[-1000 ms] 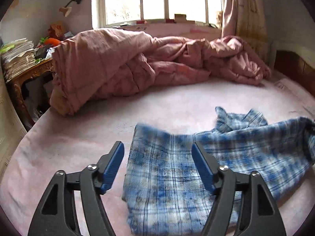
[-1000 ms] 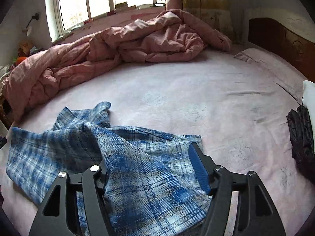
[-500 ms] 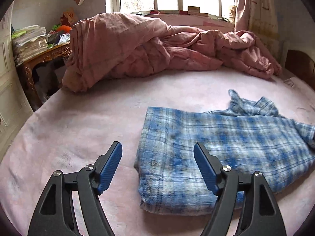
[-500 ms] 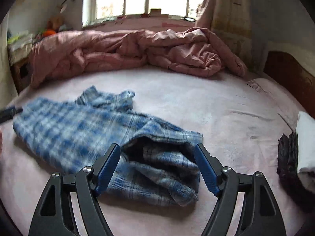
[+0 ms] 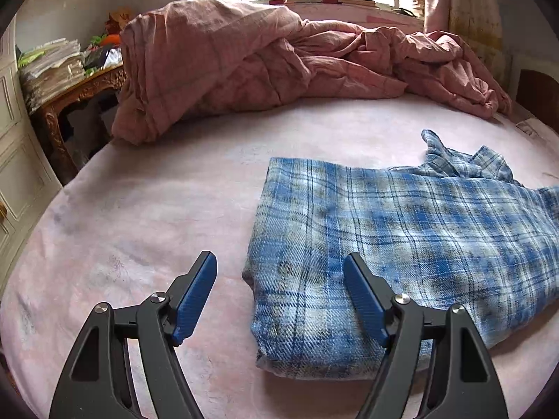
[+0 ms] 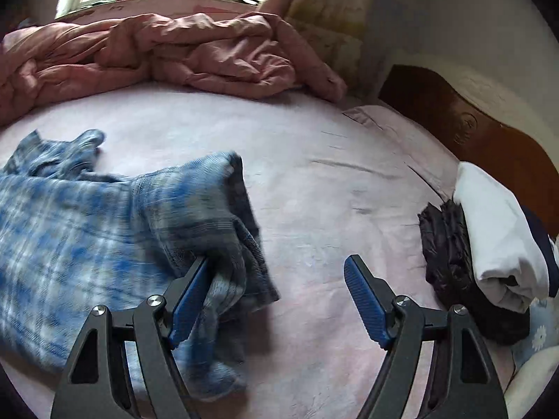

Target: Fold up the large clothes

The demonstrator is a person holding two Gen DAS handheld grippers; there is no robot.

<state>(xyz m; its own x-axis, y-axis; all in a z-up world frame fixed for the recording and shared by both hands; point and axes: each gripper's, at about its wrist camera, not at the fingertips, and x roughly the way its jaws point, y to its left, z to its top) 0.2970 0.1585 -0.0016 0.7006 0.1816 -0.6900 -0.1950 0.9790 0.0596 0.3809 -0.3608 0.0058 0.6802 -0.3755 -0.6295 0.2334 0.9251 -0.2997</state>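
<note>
A blue plaid shirt point(image 5: 401, 244) lies partly folded on the pink bed sheet point(image 5: 157, 209). My left gripper point(image 5: 279, 279) is open, above the shirt's near left corner, holding nothing. In the right wrist view the shirt point(image 6: 87, 230) lies to the left, blurred. My right gripper point(image 6: 277, 279) is open. Its left finger point(image 6: 190, 296) touches the shirt's bunched right end, which drapes over it. Its right finger point(image 6: 363, 300) is over bare sheet.
A crumpled pink duvet point(image 5: 262, 59) lies along the bed's far side under the window. A carved wooden table point(image 5: 77, 104) with stacked papers stands left. A wooden headboard point(image 6: 471, 139), a white folded cloth point(image 6: 496, 237) and a dark garment point(image 6: 450, 265) sit right.
Both grippers have pulled back and lowered. The shirt was laid flat on the bed; the right gripper opened and let go of it, then swung right.
</note>
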